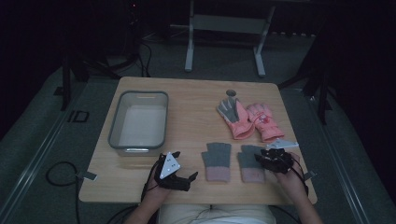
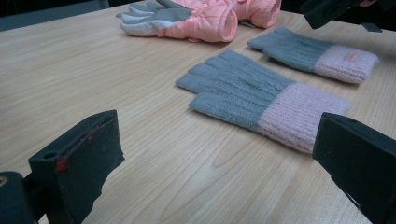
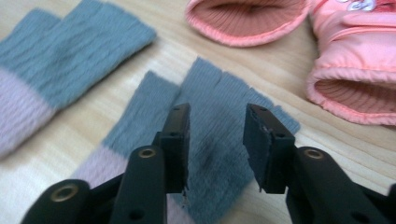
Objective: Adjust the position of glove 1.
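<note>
The right claw [image 3: 217, 144] hangs spread just above the grey knit glove [image 3: 219, 107] under its jaws. Judged step: lower straight, pinch the grey palm. Left claw [image 2: 205, 168] waits spread over the worktop [image 2: 70, 79].

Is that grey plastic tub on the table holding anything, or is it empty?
Empty. In the high view the grey plastic tub shows a bare pale bottom, with all four gloves lying outside it on the wooden table.
</note>
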